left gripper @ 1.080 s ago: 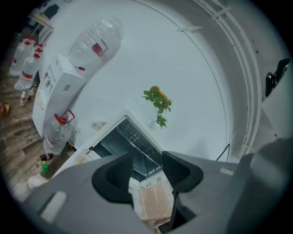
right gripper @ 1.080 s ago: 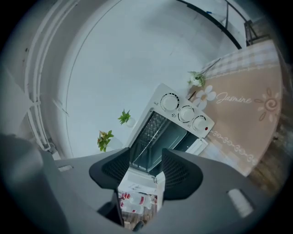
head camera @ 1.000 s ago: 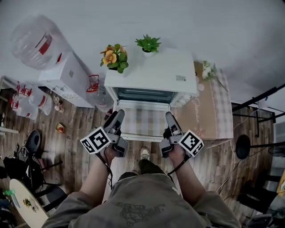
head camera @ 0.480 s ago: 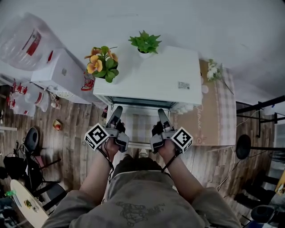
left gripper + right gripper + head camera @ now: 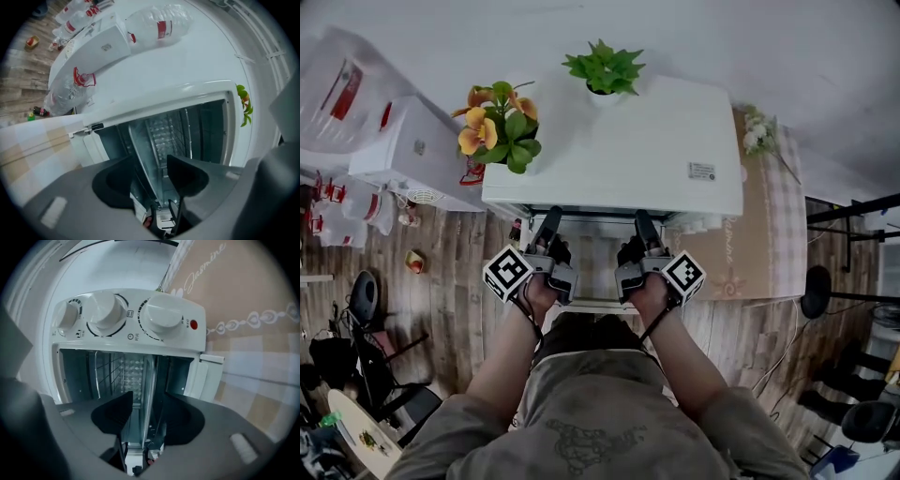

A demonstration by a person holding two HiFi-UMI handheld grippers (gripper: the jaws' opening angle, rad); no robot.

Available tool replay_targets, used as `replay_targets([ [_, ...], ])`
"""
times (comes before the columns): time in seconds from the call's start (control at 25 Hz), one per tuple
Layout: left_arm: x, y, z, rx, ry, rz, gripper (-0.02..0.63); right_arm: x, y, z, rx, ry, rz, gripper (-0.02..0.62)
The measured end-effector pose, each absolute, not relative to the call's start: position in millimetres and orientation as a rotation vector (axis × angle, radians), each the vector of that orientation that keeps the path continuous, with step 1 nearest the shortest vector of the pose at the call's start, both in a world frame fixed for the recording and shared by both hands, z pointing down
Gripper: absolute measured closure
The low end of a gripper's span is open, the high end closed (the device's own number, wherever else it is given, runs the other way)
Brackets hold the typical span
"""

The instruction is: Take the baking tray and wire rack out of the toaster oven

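Left gripper view has the thin silvery metal baking tray (image 5: 152,145) edge-on between the spread jaws of the left gripper (image 5: 150,161), with no pad seen pressing on it. The tray sits inside the cavity of the boxy white toaster oven (image 5: 164,96). The wire rack (image 5: 179,137) of thin metal bars stands just past the picture-right jaw, also inside.

Right gripper view matches: the right gripper (image 5: 147,397) has its jaws parted around the tray's rim (image 5: 138,380), with the rack (image 5: 107,377) ahead of the picture-left jaw. Three round white knobs (image 5: 161,317) and a small red lamp (image 5: 193,325) lie above the jaws.

Head view shows the left gripper (image 5: 551,225) and right gripper (image 5: 642,223) side by side at the oven (image 5: 619,150) mouth, with the lowered door (image 5: 592,267) between them. On the roof, an orange-flowered potted plant (image 5: 492,127) stands beyond the left gripper, and a green leafy potted plant (image 5: 602,70) stands farther ahead.
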State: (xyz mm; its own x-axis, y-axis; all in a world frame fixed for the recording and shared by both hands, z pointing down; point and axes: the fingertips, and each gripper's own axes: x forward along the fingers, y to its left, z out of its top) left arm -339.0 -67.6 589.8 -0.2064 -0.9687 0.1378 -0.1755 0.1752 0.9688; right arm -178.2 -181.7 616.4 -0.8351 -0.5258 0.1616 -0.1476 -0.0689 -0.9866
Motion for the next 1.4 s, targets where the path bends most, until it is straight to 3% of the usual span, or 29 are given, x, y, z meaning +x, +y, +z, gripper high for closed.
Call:
replay_targets([
  [0.72,-377.4,-117.1,607.0,1.153,-1.48,-1.398,0.41,-229.0,-221.0,628.8,-0.686,1.81,-1.901,0.383],
  [0.96,-383.2,-120.3,609.2,1.118,-1.441,-1.433,0.489,-233.1,-225.9,631.6,-0.687,1.791,-1.903,0.492],
  [1.04,-382.5,-118.4,614.1,1.102,-1.436,-1.422,0.558,-232.5,-224.7,630.9,-0.693,1.776,-1.916,0.551],
  [1.4,-361.9,-87.2,619.3,1.054,-1.438,-1.397,0.58,-213.0,-195.4,630.3,-0.716,1.786,-1.947,0.558],
])
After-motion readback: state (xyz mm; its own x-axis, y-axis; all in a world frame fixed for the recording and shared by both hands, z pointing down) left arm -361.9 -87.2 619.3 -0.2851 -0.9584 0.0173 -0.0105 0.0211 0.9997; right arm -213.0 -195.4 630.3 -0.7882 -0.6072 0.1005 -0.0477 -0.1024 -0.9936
